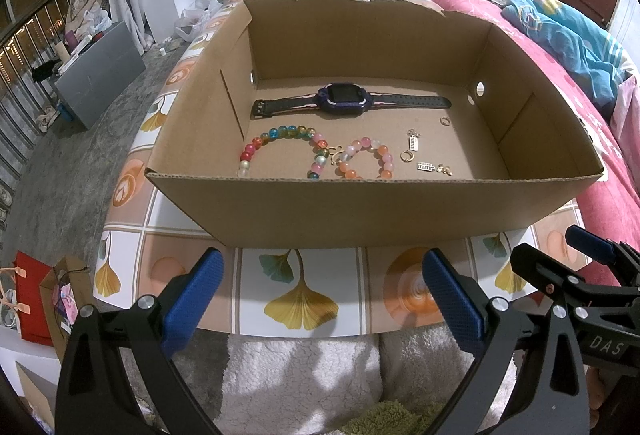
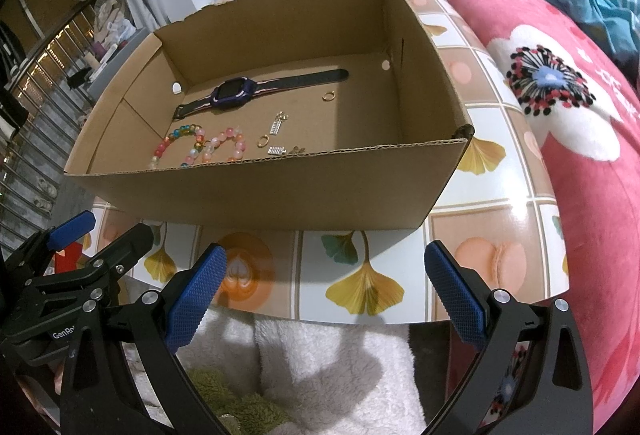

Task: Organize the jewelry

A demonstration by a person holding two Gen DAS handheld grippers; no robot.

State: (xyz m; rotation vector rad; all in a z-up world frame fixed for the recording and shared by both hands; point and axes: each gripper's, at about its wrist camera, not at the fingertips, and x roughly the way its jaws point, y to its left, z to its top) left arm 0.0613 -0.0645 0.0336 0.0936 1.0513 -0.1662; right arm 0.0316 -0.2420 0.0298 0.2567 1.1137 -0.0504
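1. Cardboard box [image 1: 360, 211]: near wall hides the lower arcs of both bead bracelets [image 1: 280, 151].
2. Small gold pieces [image 1: 444, 168] by the near wall, at 4 o'clock from the watch [image 1: 344, 100]: too small to identify.
3. Right gripper [image 1: 592, 263]: cut by the frame edge at 3 o'clock in the left wrist view.
4. Left gripper [image 2: 80, 235]: mostly cut off at 9 o'clock in the right wrist view.
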